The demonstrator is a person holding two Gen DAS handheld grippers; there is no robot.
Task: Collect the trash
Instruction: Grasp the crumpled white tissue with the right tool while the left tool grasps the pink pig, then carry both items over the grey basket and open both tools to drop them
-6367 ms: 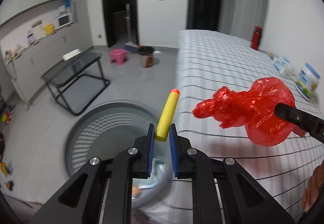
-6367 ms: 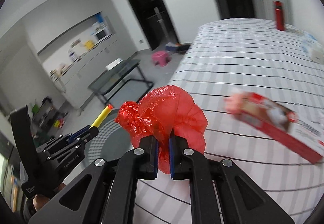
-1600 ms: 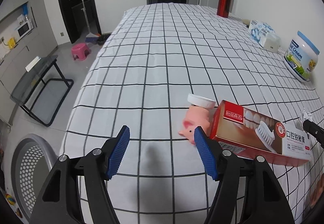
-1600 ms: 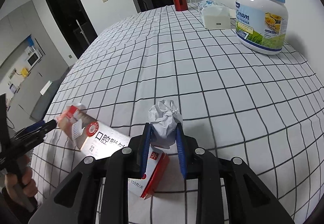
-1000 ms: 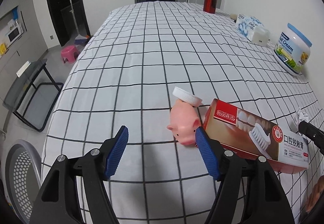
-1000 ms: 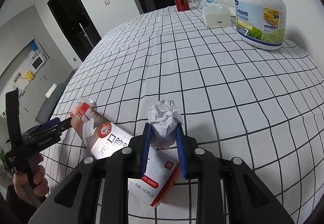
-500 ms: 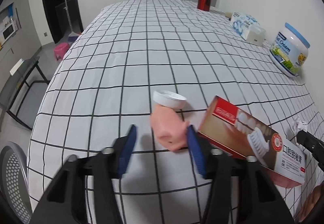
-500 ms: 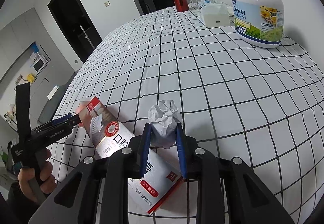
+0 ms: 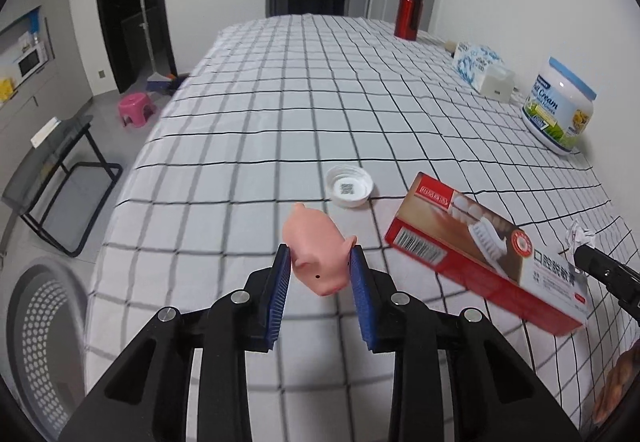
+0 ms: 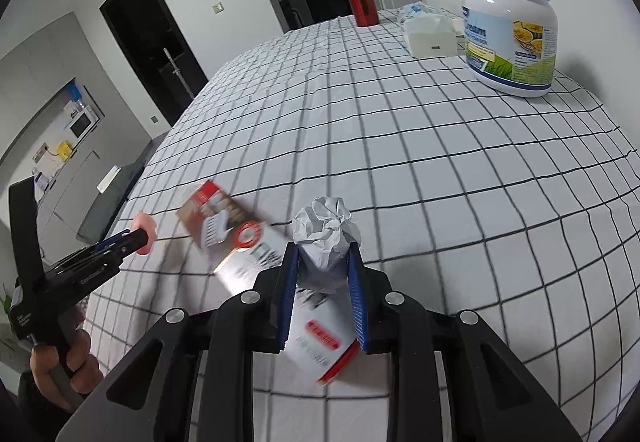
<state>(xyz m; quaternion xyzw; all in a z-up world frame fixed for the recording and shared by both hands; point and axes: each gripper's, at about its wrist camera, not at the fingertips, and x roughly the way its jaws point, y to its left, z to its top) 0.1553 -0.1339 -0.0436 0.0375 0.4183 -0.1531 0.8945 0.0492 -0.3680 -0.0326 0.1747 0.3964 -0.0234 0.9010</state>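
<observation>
My left gripper (image 9: 319, 262) is shut on a pink toy pig (image 9: 316, 256) and holds it just above the checked bedspread (image 9: 304, 102); it also shows in the right wrist view (image 10: 138, 238). My right gripper (image 10: 324, 262) is shut on a crumpled white paper ball (image 10: 325, 238), which also shows in the left wrist view (image 9: 580, 234). A red toothpaste box (image 9: 488, 254) lies on the bed between the two grippers, partly under the right one (image 10: 244, 238). A white jar lid (image 9: 349, 186) lies beyond the pig.
A grey perforated trash basket (image 9: 40, 338) stands on the floor at the bed's left. A cream powder jar (image 9: 558, 122), a tissue pack (image 9: 480, 68) and a red flask (image 9: 409, 11) stand along the bed's right side. A glass side table (image 9: 60, 166) stands left.
My left gripper closed on the pink pig and lifted it off the lid's side. My right gripper kept hold of the paper ball and rose slightly.
</observation>
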